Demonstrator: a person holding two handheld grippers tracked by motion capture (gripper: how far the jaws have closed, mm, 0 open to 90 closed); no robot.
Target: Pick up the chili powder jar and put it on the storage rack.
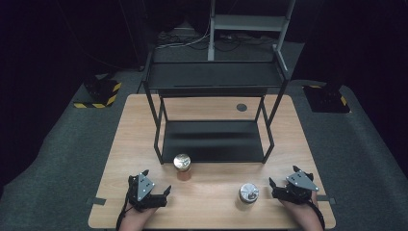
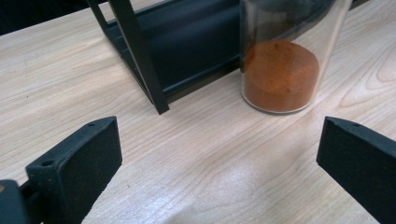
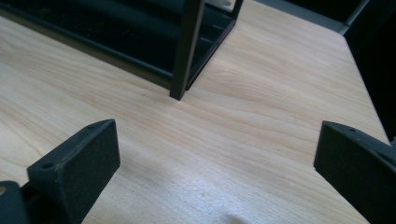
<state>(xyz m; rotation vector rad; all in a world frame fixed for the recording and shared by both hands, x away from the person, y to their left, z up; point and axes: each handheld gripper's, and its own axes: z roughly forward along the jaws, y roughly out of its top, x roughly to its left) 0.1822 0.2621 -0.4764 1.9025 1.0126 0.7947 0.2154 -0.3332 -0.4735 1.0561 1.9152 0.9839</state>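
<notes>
In the left gripper view the glass jar of orange powder (image 2: 282, 60) is cut off at the top edge, its lid out of frame, and the black shelf rack (image 2: 187, 46) is cropped to its lower tray and one post. The left gripper (image 1: 150, 192) rests near the table's (image 1: 211, 211) front-left corner, jaws wide apart with nothing between them; the jar (image 1: 182, 166) stands ahead of it, just before the rack's front edge. The right gripper (image 1: 284, 188) sits near the front-right corner, jaws likewise apart and empty, with a second metal-lidded jar (image 1: 248, 193), contents indiscernible, just beside it.
</notes>
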